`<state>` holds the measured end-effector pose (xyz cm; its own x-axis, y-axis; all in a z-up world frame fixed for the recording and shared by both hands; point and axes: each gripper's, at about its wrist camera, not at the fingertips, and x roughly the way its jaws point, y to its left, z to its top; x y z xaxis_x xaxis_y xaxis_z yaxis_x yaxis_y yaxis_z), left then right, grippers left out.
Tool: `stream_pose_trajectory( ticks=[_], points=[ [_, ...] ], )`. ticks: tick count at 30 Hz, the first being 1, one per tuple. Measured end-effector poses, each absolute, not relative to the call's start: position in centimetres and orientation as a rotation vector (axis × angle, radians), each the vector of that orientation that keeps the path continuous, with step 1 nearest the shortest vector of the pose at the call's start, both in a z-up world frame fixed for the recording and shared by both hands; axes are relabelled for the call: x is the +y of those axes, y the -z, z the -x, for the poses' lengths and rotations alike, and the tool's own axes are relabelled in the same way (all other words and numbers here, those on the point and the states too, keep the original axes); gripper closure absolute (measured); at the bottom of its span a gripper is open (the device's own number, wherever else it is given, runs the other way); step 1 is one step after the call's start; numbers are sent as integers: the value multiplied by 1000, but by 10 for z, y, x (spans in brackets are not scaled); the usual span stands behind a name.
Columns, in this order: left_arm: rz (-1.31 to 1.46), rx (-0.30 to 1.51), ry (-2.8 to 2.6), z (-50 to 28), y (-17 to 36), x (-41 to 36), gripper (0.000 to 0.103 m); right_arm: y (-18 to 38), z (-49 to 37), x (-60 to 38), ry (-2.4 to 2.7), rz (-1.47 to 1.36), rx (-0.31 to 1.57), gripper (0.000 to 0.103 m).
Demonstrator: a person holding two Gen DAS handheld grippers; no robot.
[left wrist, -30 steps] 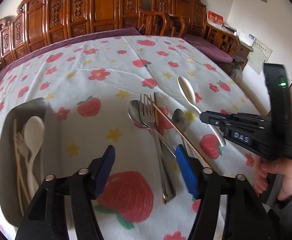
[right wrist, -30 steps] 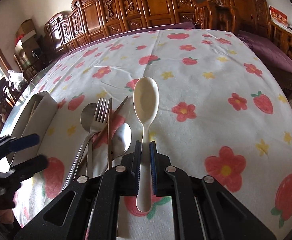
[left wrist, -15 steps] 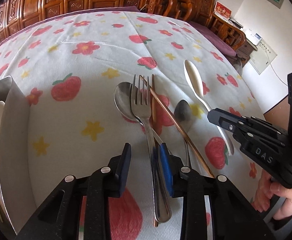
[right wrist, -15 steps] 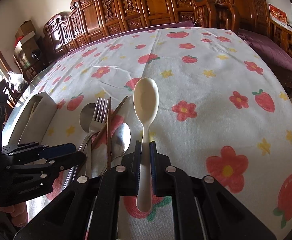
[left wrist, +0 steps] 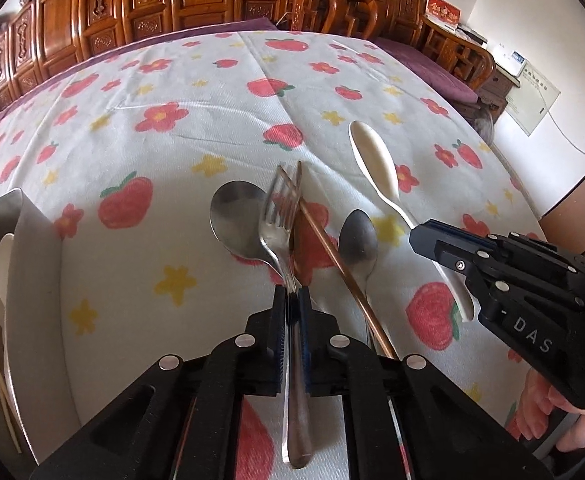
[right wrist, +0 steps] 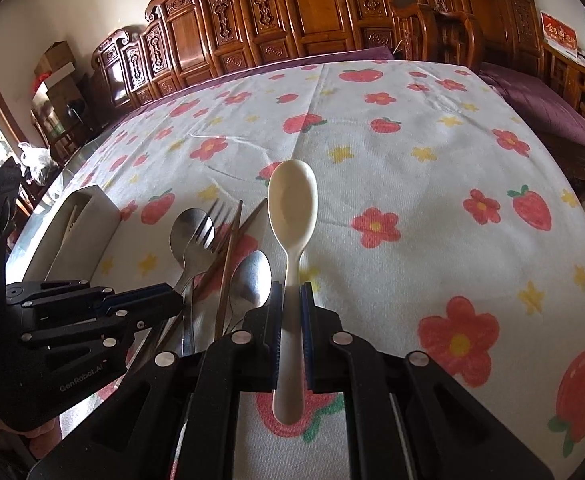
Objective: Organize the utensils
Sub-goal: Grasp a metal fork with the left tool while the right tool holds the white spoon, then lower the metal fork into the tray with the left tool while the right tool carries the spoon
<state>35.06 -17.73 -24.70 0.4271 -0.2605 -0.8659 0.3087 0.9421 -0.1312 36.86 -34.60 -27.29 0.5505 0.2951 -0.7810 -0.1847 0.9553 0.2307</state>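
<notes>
Left tongs (left wrist: 292, 300) clamped on metal fork (left wrist: 278, 216) handle; right tongs (right wrist: 291, 300) clamped on cream spoon (right wrist: 292, 208) handle. Both lie among the pile mid-surface (right wrist: 432, 208): two metal spoons (left wrist: 236, 220), copper chopsticks (left wrist: 332, 252). Left view alone looks into grey tray (left wrist: 32, 264) (pale cutlery inside). Carved wooden chairs (right wrist: 300, 12) behind.
</notes>
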Motion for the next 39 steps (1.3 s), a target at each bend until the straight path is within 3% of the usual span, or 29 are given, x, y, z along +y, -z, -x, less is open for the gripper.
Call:
stream_pose_trajectory(
  ticks=[39],
  points=[
    [-35,899,306,-308,162,-95,101,232,-320,-290,-376,-38,869,93]
  ],
)
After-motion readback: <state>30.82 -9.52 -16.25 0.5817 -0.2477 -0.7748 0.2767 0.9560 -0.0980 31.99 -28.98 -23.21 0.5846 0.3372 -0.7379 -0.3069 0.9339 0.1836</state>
